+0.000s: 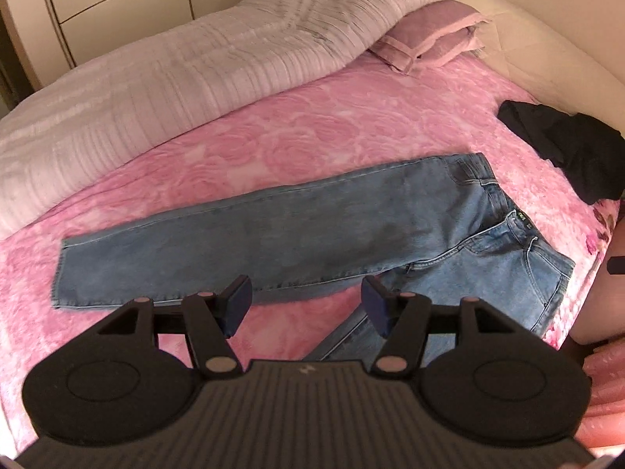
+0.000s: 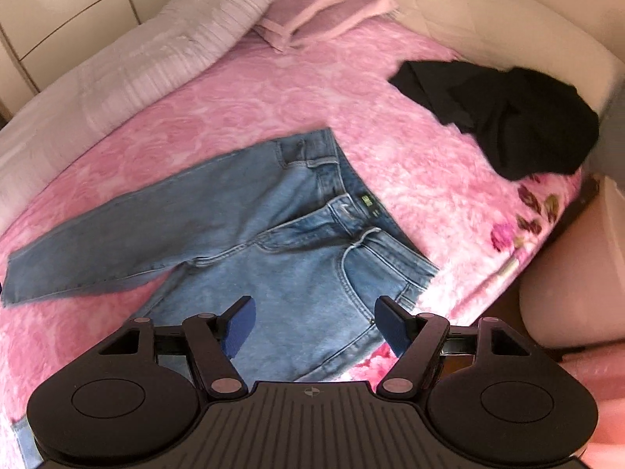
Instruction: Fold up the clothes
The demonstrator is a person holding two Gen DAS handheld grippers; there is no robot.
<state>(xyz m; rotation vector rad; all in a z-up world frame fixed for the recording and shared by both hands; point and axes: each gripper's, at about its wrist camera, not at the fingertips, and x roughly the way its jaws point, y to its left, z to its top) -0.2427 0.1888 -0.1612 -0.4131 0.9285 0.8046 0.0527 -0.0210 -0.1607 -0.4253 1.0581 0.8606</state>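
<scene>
**Blue jeans spread on a pink bed, both claws wide**

You hold 2 grippers above a pair of blue denim jeans (image 1: pixel 297 230) lying flat on a plush pink blanket (image 1: pixel 273 133) embossed with roses. One leg stretches long and straight to the left; the other bends down toward you, its stitched seams and pockets showing, and the waistband points right, a small label inside it. Your left gripper (image 1: pixel 304 305) hangs over the lower edge of the straight leg with its blue pads spread apart and nothing between them. Your right gripper (image 2: pixel 314 326) hovers over the hip of the jeans, its jaws likewise spread and pinching nothing. A crumpled black garment (image 2: pixel 508 125) sits well apart near the bed's right edge. Behind lie a ribbed pale quilt (image 1: pixel 195 62) and 2 stacked mauve pillows (image 1: pixel 429 35).
</scene>
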